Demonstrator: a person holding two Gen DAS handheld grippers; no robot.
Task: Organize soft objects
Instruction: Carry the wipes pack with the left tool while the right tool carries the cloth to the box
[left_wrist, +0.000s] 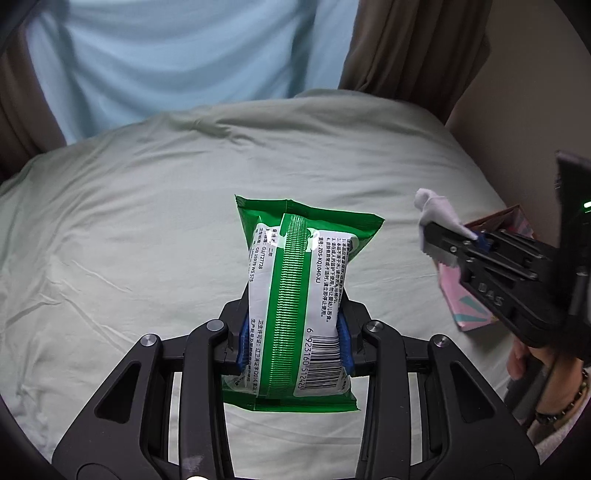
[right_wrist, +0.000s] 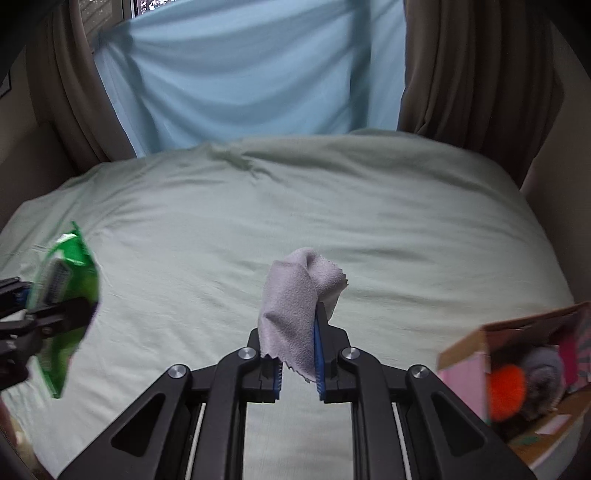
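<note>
My left gripper (left_wrist: 293, 343) is shut on a green and white wet-wipes pack (left_wrist: 299, 295) and holds it upright above the bed; the pack also shows at the left of the right wrist view (right_wrist: 66, 295). My right gripper (right_wrist: 299, 369) is shut on a small pale grey cloth (right_wrist: 291, 314) that drapes over its left finger. In the left wrist view the right gripper (left_wrist: 443, 247) is at the right with the white cloth (left_wrist: 436, 210) sticking out, above a pink box (left_wrist: 469, 306).
A pale green bedsheet (right_wrist: 295, 206) covers the bed. An open pink cardboard box (right_wrist: 465, 373) at the bed's right edge holds an orange fuzzy thing (right_wrist: 506, 387) and a grey rolled item (right_wrist: 543, 376). Blue and brown curtains hang behind.
</note>
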